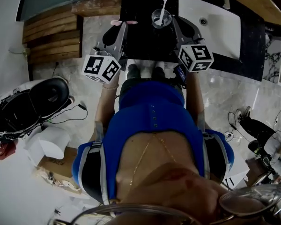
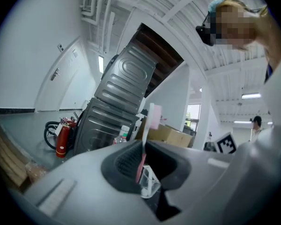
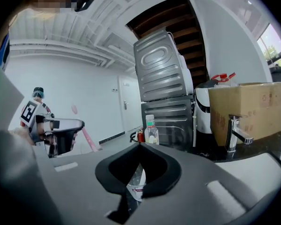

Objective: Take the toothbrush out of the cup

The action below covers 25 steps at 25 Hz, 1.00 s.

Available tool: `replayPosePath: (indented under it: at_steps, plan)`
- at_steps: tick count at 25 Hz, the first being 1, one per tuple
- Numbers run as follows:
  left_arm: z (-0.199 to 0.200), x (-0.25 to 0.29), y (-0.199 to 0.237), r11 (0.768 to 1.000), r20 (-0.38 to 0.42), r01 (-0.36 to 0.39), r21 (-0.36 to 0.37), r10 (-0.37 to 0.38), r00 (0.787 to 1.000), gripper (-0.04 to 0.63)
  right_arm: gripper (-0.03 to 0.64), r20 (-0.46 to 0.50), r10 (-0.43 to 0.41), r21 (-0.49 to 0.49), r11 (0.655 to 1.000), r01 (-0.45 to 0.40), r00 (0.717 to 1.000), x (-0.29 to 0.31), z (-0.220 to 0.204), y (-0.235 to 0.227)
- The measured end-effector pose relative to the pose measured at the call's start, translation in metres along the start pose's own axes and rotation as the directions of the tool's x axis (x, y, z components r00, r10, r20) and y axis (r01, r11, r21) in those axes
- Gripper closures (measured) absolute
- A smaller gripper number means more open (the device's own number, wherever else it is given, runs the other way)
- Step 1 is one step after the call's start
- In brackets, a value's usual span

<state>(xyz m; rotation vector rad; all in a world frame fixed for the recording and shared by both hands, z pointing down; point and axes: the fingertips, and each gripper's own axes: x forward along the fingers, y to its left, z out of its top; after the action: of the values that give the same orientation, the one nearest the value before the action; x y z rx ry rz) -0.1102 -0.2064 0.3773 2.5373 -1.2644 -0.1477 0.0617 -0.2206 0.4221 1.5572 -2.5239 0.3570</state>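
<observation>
- Pink toothbrush (image 2: 142, 163) is out of the cup, clamped between the closed jaws of the left gripper (image 1: 123, 26); its head sticks out beyond them
- clear cup (image 1: 161, 18) stands on the black counter (image 1: 140, 46), near the brush; a white handle (image 1: 164, 4) leans in it
- right gripper (image 1: 174, 22) has its jaws shut together, tips at the cup's rim; whether they pinch it cannot be told
- white sink (image 1: 220, 27) lies just right of the cup

Cup (image 1: 161, 18) clear plastic; toothbrush (image 2: 147, 135) smooth pink plastic; countertop (image 1: 140, 41) glossy black; sink (image 1: 220, 27) glossy white.
</observation>
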Motion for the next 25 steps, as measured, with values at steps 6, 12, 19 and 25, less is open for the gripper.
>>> replayPosePath:
  at_steps: [6, 12, 19, 25]
  plan:
    - [-0.017, -0.011, 0.007, 0.999, -0.031, -0.015, -0.047, 0.014, 0.999, 0.569, 0.614, -0.070, -0.009, 0.026, 1.000, 0.011, 0.998, 0.032, -0.011, -0.007]
    - [-0.029, -0.016, 0.012, 0.996, -0.047, -0.021, -0.090, 0.017, 0.999, 0.569, 0.614, -0.126, -0.016, 0.026, 0.999, 0.019, 0.992, 0.054, -0.024, -0.010]
    - [-0.039, -0.016, 0.014, 0.992, -0.058, -0.019, -0.121, 0.012, 0.998, 0.569, 0.574, -0.157, -0.047, 0.038, 0.998, 0.054, 0.986, 0.070, -0.032, -0.019]
    - [-0.040, -0.018, 0.012, 0.990, -0.057, -0.009, -0.138, 0.001, 0.998, 0.569, 0.489, -0.197, -0.069, 0.026, 0.997, 0.076, 0.978, 0.088, -0.037, -0.022]
